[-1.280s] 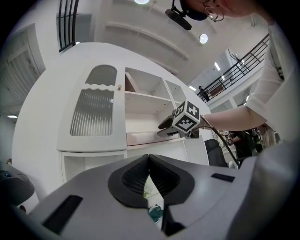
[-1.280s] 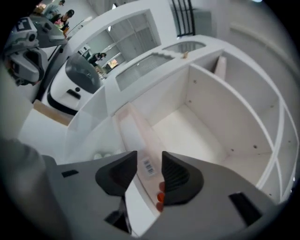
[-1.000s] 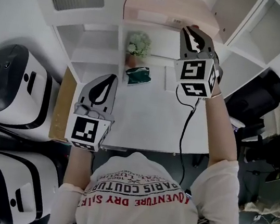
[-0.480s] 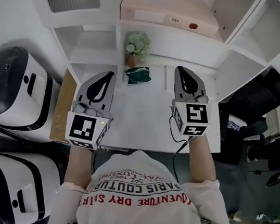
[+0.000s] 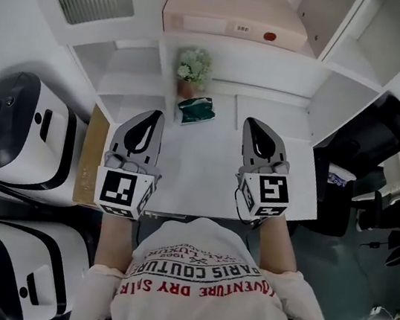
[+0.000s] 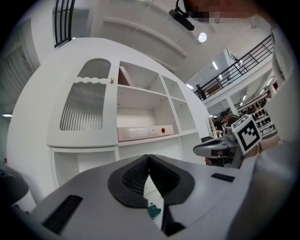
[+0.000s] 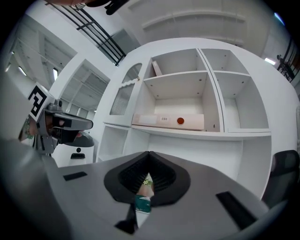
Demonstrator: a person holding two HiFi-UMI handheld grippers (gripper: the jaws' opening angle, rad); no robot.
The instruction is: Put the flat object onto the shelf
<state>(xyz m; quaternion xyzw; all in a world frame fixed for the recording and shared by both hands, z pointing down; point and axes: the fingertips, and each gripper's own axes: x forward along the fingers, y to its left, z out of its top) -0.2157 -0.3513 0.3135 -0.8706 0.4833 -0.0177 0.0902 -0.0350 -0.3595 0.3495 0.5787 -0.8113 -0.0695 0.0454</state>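
The flat pale pink box [image 5: 234, 14] with a red dot lies on an upper shelf of the white shelf unit [image 5: 247, 54]; it also shows as the pink box [image 7: 168, 121] and the pink box [image 6: 144, 132] in the two gripper views. My right gripper [image 5: 258, 129] hovers over the white desk [image 5: 206, 171], shut and empty, well below the box. My left gripper [image 5: 146, 120] is level with it over the desk's left side, jaws shut on nothing.
A small potted plant [image 5: 193, 68] and a green packet [image 5: 196, 110] sit at the back of the desk. Two large white-and-black machines [image 5: 16, 130] stand left. A black chair [image 5: 369, 137] is at right. A brown board [image 5: 90, 152] edges the desk's left side.
My right gripper drew back from the pink box on the upper shelf and came down over the desk. The box stays on the shelf. The left gripper hardly moved.
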